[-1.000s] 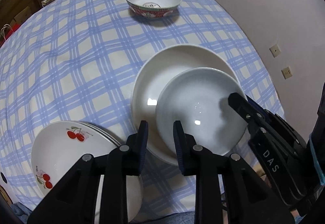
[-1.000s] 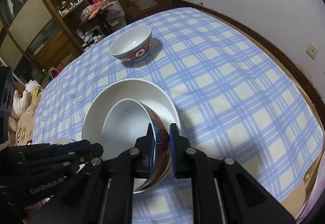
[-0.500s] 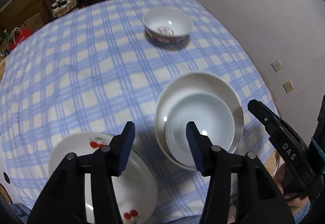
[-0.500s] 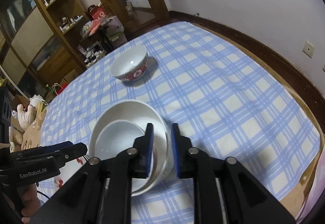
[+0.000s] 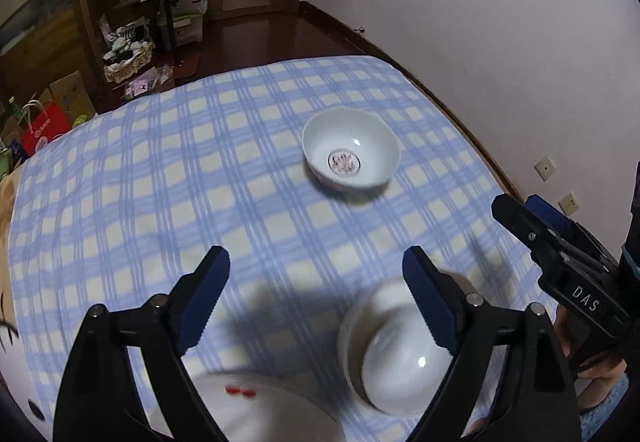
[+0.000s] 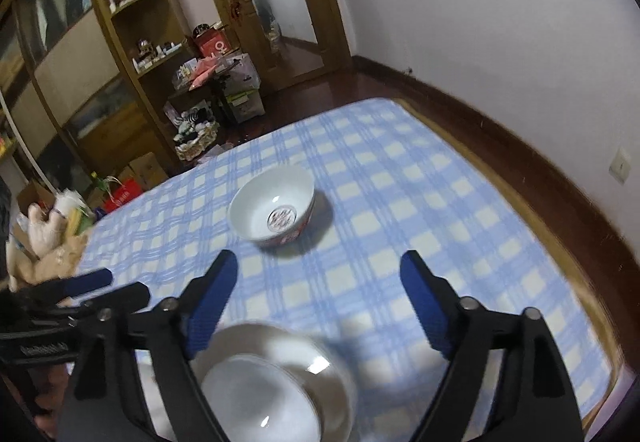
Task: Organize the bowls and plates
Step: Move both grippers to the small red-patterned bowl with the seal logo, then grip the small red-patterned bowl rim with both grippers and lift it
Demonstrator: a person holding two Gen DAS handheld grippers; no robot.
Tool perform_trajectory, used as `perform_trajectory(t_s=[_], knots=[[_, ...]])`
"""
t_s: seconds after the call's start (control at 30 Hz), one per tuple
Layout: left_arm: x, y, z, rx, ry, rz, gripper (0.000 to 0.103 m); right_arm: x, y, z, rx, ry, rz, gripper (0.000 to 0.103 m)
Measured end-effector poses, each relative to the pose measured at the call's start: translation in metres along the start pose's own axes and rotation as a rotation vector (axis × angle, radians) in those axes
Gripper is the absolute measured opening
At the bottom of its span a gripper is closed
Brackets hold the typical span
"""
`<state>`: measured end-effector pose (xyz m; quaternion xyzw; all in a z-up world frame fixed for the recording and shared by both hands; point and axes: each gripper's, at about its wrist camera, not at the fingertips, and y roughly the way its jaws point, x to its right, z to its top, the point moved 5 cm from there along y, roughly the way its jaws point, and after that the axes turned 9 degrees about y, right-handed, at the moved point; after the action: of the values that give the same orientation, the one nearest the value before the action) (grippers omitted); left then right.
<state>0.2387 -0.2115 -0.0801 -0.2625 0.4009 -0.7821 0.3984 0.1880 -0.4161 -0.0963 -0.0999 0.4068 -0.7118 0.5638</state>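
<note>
Left wrist: left gripper [image 5: 316, 276] fingers spread, empty. Right gripper [image 6: 318, 280] likewise (nothing held). Nested bowl [image 5: 404, 374] sits inside larger bowl [image 5: 352, 326] on counter [image 5: 160, 177].

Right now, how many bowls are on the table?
2 bowls. One stands alone far out on the checked cloth; the other sits nested in a wide white dish at the near edge. More could be hidden below the frame.

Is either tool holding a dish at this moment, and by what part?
Nothing is held. The left tool and right tool are both open, above the blue checked tablecloth.
</note>
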Motion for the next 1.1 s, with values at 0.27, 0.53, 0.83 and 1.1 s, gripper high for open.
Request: perform_trajectory(t_s=[0.27, 0.53, 0.83, 1.1], knots=[[-0.026, 0.036, 0.043, -0.003, -0.003, 0.045, 0.089, -0.004, 0.043, 0.025, -0.016, -0.032, -0.006, 0.09], [-0.03, 0.077, 0.073, 0.001, 0.015, 0.041, 0.089, -0.009, 0.084, 0.046, -0.051, -0.038, 0.029, 0.09], [-0.039, 0.121, 0.077, -0.046, -0.009, 0.042, 0.089, -0.004, 0.122, 0.048, -0.095, 0.006, 0.037, 0.09], [-0.034, 0.153, 0.072, -0.112, 0.001, 0.001, 0.074, -0.002, 0.156, 0.03, -0.224, 0.017, 0.01, 0.06]])
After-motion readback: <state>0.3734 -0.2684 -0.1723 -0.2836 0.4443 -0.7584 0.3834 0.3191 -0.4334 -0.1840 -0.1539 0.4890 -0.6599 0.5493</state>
